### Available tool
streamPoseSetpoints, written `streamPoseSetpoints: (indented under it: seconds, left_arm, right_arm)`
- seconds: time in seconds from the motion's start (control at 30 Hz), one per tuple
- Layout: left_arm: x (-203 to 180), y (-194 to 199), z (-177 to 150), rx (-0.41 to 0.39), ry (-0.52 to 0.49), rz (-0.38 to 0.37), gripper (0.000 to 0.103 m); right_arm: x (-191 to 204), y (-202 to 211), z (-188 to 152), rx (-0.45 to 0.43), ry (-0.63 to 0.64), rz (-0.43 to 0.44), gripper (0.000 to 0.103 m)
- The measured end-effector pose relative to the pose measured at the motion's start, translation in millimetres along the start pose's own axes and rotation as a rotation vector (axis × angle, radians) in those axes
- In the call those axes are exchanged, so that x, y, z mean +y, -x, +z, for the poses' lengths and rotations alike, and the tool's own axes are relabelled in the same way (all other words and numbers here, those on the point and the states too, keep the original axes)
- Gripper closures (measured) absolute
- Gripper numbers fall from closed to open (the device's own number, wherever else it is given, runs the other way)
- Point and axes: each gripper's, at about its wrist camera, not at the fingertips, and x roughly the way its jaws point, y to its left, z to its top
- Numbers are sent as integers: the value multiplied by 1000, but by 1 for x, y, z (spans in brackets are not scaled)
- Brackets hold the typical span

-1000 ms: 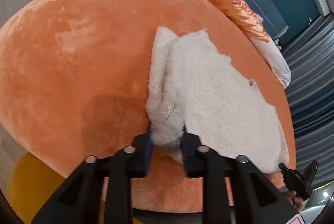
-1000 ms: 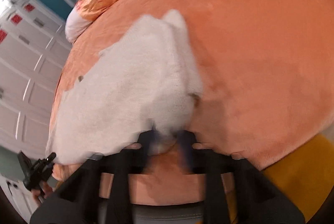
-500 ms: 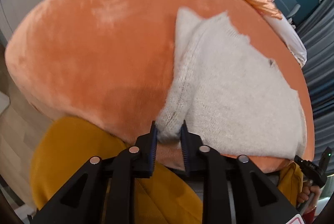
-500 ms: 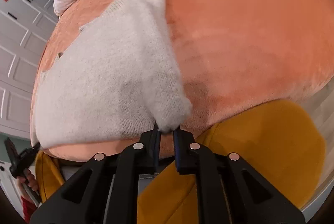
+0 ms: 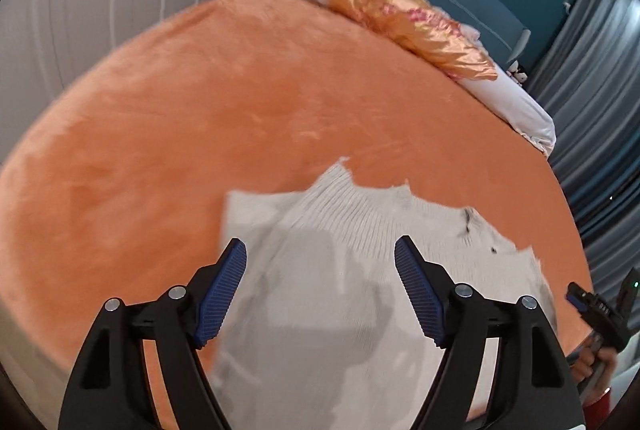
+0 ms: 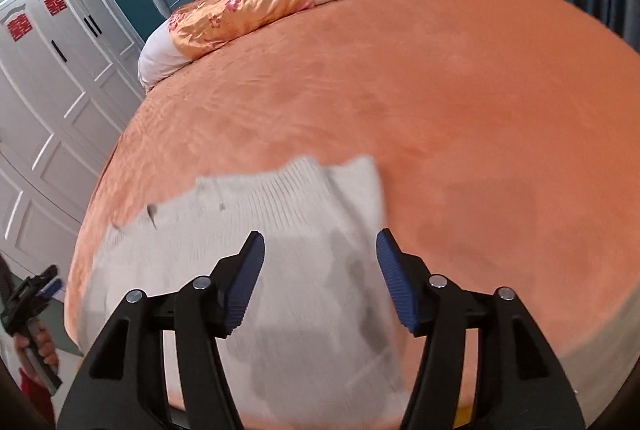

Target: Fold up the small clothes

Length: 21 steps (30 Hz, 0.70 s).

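sweater [image 5: 344, 270] in white knit is lying spread on the orange bed [image 5: 200, 117], near its front edge. left gripper [image 5: 320, 294] and right gripper [image 6: 320, 282] are hovering over it, both standing wide open and gripping nothing.

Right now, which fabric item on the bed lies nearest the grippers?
The white knit sweater, spread flat beneath both open grippers; the orange satin quilt sits far off by the headboard.

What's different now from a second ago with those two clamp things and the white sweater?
Both the left gripper and the right gripper have opened and let go of the white knitted sweater, which now lies flat. The orange plush bedspread is unchanged.
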Motion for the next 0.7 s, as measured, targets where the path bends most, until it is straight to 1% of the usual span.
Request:
streamPoseSetpoints:
  seconds: [0.03,0.1,0.13,0.17,0.2,0.23,0.27,0.3,0.37,0.4,0.47,0.5,0.53,0.57,0.6,0.63,0.7]
  left_arm:
    - [1,-15,4,22,10,-10,29]
    - [5,-46,10,73,50,3,29]
    - [7,-55,12,90,61,-4,32]
    - [9,-66,13,108,75,-5,47]
    - [9,-76,13,136,74,-2,60]
    - [9,-79,12,147,60,17,82]
    - [8,-79,13,143,37,39,96]
    - [7,-75,17,129,20,29,96]
    - [5,-59,25,83,13,10,98]
    - [4,-45,31,32,2,15,98]
    - [7,-28,41,-26,11,9,98]
    - [10,-25,46,-49,23,23,98]
    - [12,-27,47,-50,18,40,98]
    - [15,-38,46,-29,4,76,98]
    - [18,-50,43,-1,4,90,98]
    - [19,-65,39,36,6,107,98]
    - [26,-94,22,105,7,154,97]
  right_arm:
    - [1,-11,4,9,-7,-2,47]
    - [1,-34,8,45,3,-34,47]
    - [1,-46,9,65,14,-55,47]
    - [3,-56,9,81,26,-68,48]
    - [3,-62,8,98,42,-77,66]
    - [4,-68,7,113,61,-86,82]
    - [5,-69,8,119,75,-91,96]
    - [8,-63,12,92,76,-70,96]
    - [13,-35,23,-14,78,-22,97]
    - [13,-16,31,-80,60,15,97]
    - [9,9,41,-163,20,64,97]
    - [6,13,45,-184,9,63,97]
    - [1,13,46,-188,1,52,97]
    - [-9,-2,46,-150,-8,20,97]
    - [-15,-17,44,-116,-22,-2,97]
    - [-27,-43,38,-37,-52,-35,97]
    - [-41,-84,23,79,-60,-105,97]
